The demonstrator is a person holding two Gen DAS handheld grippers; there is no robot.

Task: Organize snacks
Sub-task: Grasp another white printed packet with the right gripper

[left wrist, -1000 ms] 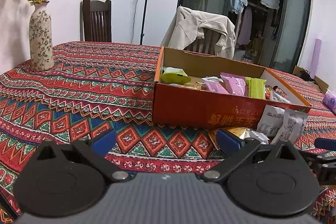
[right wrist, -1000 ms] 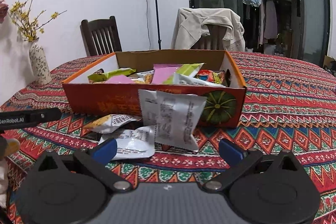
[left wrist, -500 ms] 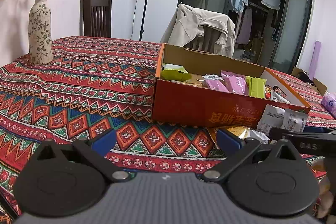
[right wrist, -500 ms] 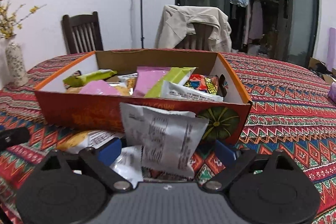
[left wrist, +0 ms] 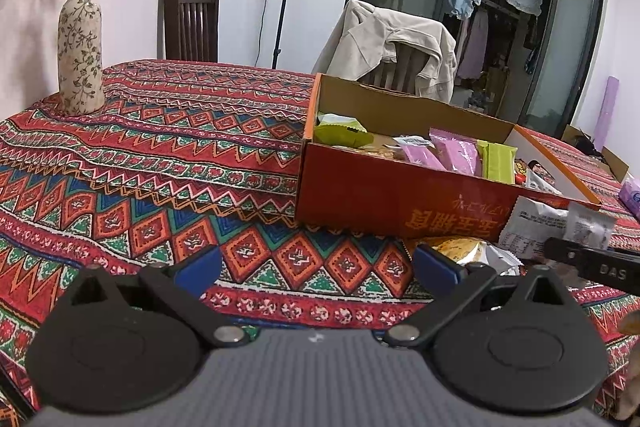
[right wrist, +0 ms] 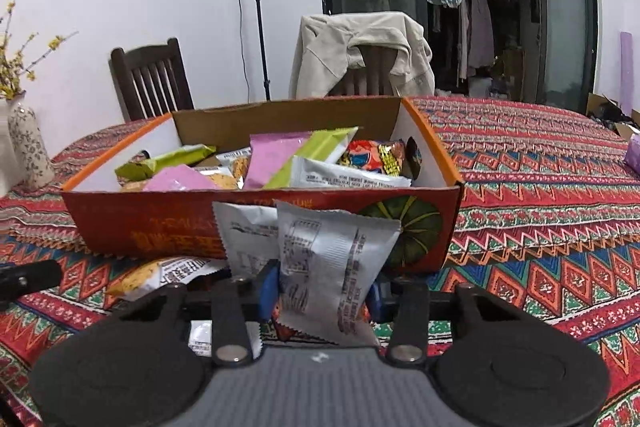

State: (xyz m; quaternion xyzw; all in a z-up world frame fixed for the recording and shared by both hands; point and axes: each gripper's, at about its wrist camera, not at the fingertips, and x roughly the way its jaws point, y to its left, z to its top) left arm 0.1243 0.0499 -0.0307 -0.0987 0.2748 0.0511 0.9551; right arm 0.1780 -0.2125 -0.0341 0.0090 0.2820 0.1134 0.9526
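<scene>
An orange cardboard box [right wrist: 260,231] holds several snack packets in pink, green and white. A white snack packet [right wrist: 328,259] leans on its front wall, and my right gripper [right wrist: 322,287] is closing on it, blue pads touching both its sides. A second white packet [right wrist: 244,239] stands just behind, and a yellow-printed packet [right wrist: 160,275] lies on the cloth to the left. My left gripper [left wrist: 316,259] hangs open over the tablecloth left of the box [left wrist: 380,199], nothing between its fingers. The right gripper [left wrist: 592,267] shows as a black bar beside the white packets [left wrist: 536,227].
A flowered vase [left wrist: 80,59] stands at the table's far left. A dark chair [left wrist: 192,23] and a chair draped with a beige jacket [left wrist: 392,47] sit behind the table. A purple packet [right wrist: 632,151] lies at the far right edge.
My right gripper has moved in on the white packet and its jaws have drawn together around it. In the left wrist view the right gripper has come in at the right edge.
</scene>
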